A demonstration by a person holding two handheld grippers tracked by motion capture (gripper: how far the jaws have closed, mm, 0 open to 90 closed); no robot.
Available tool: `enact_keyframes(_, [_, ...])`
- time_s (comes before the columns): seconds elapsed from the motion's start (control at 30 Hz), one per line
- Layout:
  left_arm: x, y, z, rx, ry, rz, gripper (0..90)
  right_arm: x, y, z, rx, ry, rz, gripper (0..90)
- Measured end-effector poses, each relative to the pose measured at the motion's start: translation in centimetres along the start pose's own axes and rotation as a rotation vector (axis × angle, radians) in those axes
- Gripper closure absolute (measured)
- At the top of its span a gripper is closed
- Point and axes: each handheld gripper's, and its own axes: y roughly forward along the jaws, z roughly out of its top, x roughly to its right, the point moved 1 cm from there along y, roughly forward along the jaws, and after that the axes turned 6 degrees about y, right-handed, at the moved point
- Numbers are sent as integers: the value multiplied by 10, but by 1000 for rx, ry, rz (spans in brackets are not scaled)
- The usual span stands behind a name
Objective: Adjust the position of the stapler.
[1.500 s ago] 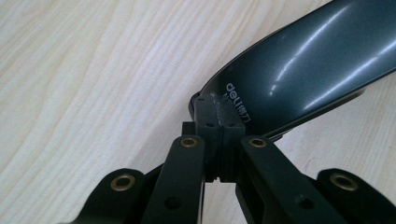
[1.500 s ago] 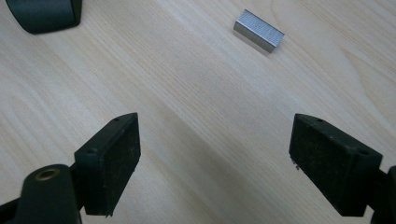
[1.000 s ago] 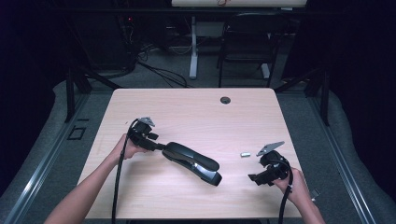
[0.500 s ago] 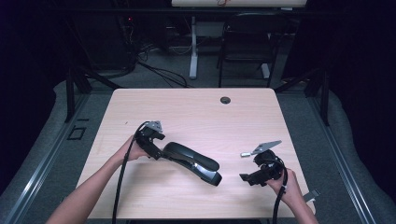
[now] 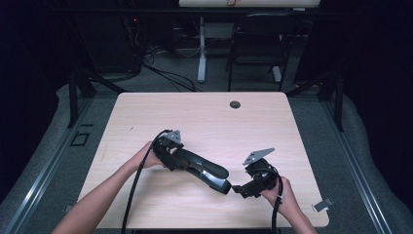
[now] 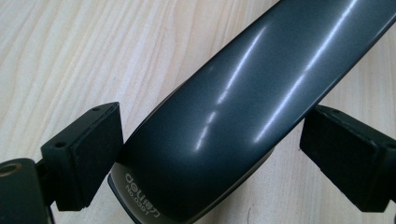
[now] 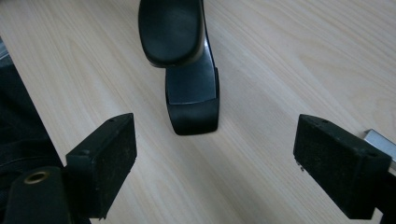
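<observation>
Black and glossy, the Deli stapler (image 5: pixel 202 168) lies on the wooden table (image 5: pixel 204 117), its rear end between the left gripper (image 5: pixel 171 155) jaws, which have just been opening; one pad touches, the other stands clear. At the stapler's four o'clock, the right gripper (image 5: pixel 242 189) gapes wide, empty

Light wood-grain bench (image 5: pixel 146 112), seen from above. Small dark round grommet (image 5: pixel 235 104) set in the bench top at 12 o'clock near the far edge. Beyond it, at 12 o'clock, a white post (image 5: pixel 201 48) and a dark chair (image 5: pixel 258 44) on grey floor (image 5: pixel 350 161). At 4 o'clock, off the bench corner, a small pale tag (image 5: pixel 323 204), possibly tape.
</observation>
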Motion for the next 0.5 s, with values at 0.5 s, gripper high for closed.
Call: enact_keyframes(0.5, [13, 0, -2, -13, 88, 67, 183, 2, 1, -2, -1, 14, 24, 144])
